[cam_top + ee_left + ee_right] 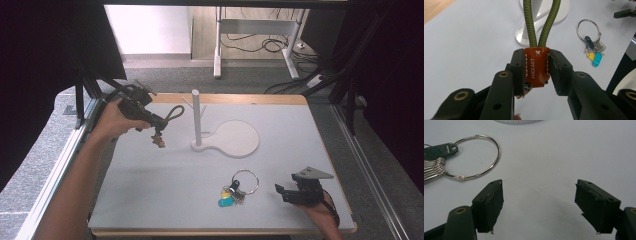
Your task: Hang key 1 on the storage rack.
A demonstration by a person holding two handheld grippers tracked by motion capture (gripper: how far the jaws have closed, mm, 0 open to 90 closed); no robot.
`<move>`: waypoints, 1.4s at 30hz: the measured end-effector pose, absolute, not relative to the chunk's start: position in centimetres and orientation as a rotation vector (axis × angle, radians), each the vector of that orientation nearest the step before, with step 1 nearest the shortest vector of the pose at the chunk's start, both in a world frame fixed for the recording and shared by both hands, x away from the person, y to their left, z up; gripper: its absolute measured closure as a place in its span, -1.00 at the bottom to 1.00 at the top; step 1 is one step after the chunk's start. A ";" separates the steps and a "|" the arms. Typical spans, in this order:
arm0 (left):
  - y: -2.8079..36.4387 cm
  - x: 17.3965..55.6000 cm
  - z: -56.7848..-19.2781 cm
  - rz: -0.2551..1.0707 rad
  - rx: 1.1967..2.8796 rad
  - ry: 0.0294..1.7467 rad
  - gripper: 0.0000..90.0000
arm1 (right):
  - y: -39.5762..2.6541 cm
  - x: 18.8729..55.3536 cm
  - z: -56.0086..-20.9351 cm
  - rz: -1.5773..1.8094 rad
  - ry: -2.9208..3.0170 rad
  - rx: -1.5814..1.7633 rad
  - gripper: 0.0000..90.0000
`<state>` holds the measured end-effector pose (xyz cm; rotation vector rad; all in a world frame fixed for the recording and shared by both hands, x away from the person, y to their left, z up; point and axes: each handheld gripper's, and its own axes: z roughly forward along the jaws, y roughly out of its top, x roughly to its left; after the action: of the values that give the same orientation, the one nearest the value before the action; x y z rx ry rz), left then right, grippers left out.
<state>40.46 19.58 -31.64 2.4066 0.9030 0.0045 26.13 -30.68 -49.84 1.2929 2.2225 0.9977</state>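
Observation:
My left gripper (159, 123) hangs above the table's left part, shut on a brown leather tab (536, 66) that joins an olive-green cord loop (541, 22). The loop (174, 113) points toward the white peg stand (196, 117), which rises from a flat white base (235, 138). A large metal key ring (245, 181) with several keys and yellow and teal tags (226, 196) lies near the front. My right gripper (280, 191) rests open on the table just right of that ring (477, 156), nothing between its fingers.
The grey table mat (150, 185) ends in a wooden edge (225, 231) at the front. Black frame posts (80, 100) stand at the left and right sides. A desk frame and cables (270, 45) lie on the floor beyond.

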 end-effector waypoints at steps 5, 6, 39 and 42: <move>19.3 41.5 -31.3 0.003 2.389 0.902 0.49 | -30.7 26.1 -49.9 0.999 2.218 1.291 -0.48; 19.3 41.8 -31.2 0.003 2.390 0.903 0.49 | -30.7 26.1 -49.9 0.999 2.215 1.290 -0.48; 18.3 45.6 -33.3 -0.101 2.351 0.939 0.49 | -30.7 26.1 -50.1 0.984 2.226 1.284 -0.48; 17.9 45.6 -33.6 -0.102 2.362 0.933 0.49 | -30.7 26.1 -50.1 0.982 2.225 1.289 -0.48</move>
<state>45.56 17.89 -33.57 2.3621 0.9327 -0.1019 26.10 -30.73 -50.07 1.2886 2.2252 0.9821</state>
